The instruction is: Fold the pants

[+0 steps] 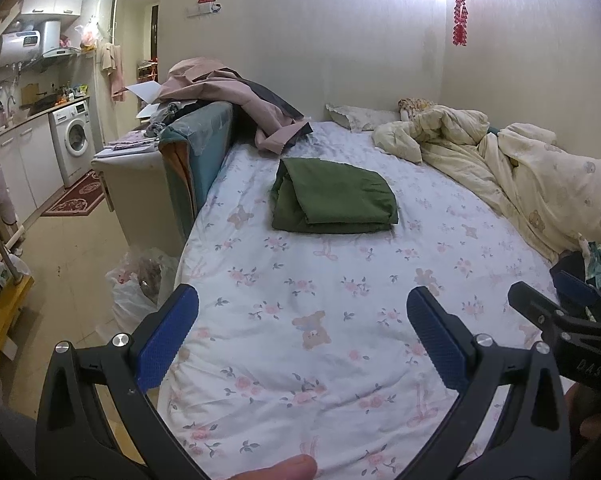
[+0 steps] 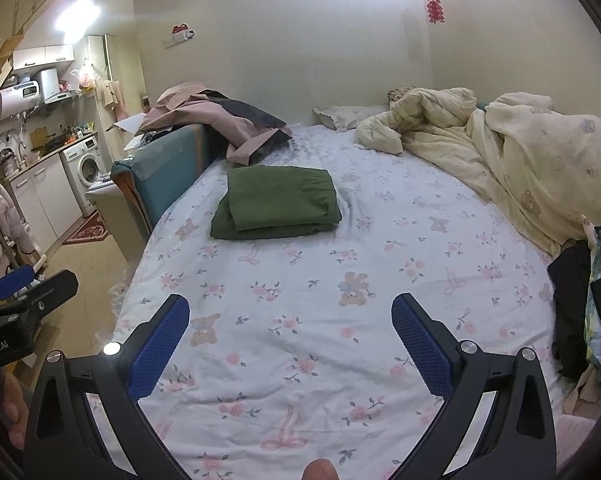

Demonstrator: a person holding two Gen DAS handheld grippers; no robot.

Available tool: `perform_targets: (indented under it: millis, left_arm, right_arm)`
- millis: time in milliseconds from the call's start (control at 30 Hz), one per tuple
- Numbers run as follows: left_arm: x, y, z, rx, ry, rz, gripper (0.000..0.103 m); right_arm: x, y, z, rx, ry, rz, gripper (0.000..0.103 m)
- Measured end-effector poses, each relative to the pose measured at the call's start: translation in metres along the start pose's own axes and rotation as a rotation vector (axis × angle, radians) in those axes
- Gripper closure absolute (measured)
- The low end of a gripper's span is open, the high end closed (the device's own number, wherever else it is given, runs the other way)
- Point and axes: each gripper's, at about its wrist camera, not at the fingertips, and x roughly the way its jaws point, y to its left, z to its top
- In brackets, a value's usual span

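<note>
The green pants (image 1: 334, 197) lie folded in a neat stack on the floral bed sheet (image 1: 300, 320), toward the far left of the bed; they also show in the right wrist view (image 2: 276, 202). My left gripper (image 1: 302, 308) is open and empty, held above the near part of the bed, well short of the pants. My right gripper (image 2: 290, 316) is open and empty too, beside the left one. The right gripper's tip shows at the right edge of the left wrist view (image 1: 556, 300), and the left gripper shows at the left edge of the right wrist view (image 2: 28, 292).
A rumpled cream duvet (image 2: 520, 152) fills the bed's right side. Pink and dark clothes (image 1: 236, 96) hang over a teal headboard (image 1: 196, 148) at the left. Dark and patterned garments (image 2: 584, 312) lie at the bed's right edge. A plastic bag (image 1: 140, 280) sits on the floor.
</note>
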Motion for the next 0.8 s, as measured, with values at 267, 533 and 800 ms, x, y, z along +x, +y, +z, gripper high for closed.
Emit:
perform_targets:
  millis: [267, 533, 800]
  left_arm:
    - [0.0009, 0.0002, -0.0015, -0.001, 0.008, -0.001, 0.000]
    - [-0.0004, -0.0004, -0.0024, 0.008, 0.010, -0.004, 0.000]
    - [-0.0013, -0.0001, -0.0026, 0.010, 0.010, -0.005, 0.000]
  right_arm:
    - [-0.0001, 0.0036, -0.0017, -0.019, 0.004, -0.003, 0.000]
    - [-0.0006, 0.0060, -0.0016, -0.034, 0.004, 0.002, 0.000]
    - [-0.0010, 0.0053, -0.0012, -0.035, 0.003, 0.002, 0.000]
